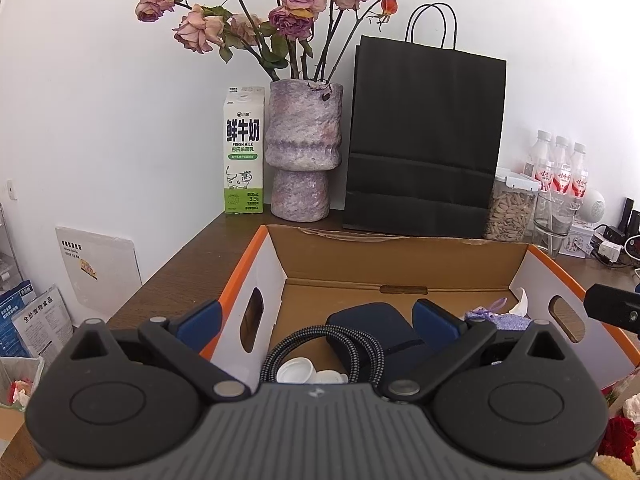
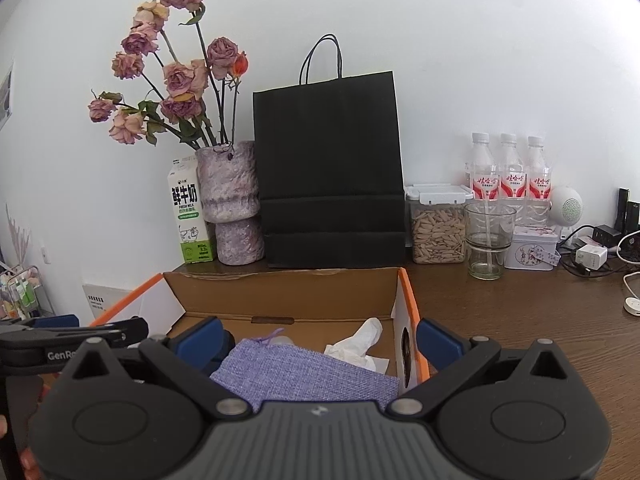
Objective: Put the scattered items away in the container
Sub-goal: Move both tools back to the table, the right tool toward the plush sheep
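Orange-rimmed cardboard box on wooden counter, lilac drawstring pouch, crumpled tissue, braided cable inside, both grippers' fingers spread wide, gripping nothing

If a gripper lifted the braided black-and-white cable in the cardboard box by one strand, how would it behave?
The braided black-and-white cable would probably go floppy: it lies in loose loops, so the rest would likely sag and uncoil. It looks light for its bulk. Its loops lie against the white plastic caps and dark blue pouch in the cardboard box, so lifting may nudge them.
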Available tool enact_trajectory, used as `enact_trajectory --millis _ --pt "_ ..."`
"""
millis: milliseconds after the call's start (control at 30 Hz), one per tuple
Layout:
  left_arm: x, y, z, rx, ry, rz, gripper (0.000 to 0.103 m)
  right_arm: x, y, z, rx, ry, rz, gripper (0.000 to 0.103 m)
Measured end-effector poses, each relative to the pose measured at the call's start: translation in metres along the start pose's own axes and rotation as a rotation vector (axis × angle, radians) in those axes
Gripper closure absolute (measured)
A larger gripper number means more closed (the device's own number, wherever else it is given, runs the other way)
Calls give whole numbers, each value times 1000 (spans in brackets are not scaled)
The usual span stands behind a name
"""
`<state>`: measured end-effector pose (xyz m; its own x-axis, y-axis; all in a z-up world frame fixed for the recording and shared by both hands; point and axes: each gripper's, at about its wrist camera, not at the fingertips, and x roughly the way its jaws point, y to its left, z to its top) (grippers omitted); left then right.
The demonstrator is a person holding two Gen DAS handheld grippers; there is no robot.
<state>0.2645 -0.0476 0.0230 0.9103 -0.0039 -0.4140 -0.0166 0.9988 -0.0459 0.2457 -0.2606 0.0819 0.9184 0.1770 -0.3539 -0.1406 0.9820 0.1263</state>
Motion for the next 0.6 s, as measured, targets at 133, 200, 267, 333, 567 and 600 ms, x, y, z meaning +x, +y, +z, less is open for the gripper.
enact_trajectory --millis 133,200,267,333,567,600 --pt "-7 3 -2 -6 -4 -4 0 -6 -2 0 5 -8 0 0" --pt "-13 3 -5 -5 -11 -5 0 -10 -2 -1 4 -15 5 0" --pt "-21 4 -8 0 -16 -5 0 -17 0 -1 -5 -26 8 0" --pt "-31 4 -11 5 -21 -11 0 -26 3 -4 -19 -36 9 0" --pt "-71 4 -27 47 -27 -15 0 -72 9 -19 -63 -58 30 0" --pt "-75 4 -30 53 -24 -16 0 -79 10 -23 -70 -55 29 0"
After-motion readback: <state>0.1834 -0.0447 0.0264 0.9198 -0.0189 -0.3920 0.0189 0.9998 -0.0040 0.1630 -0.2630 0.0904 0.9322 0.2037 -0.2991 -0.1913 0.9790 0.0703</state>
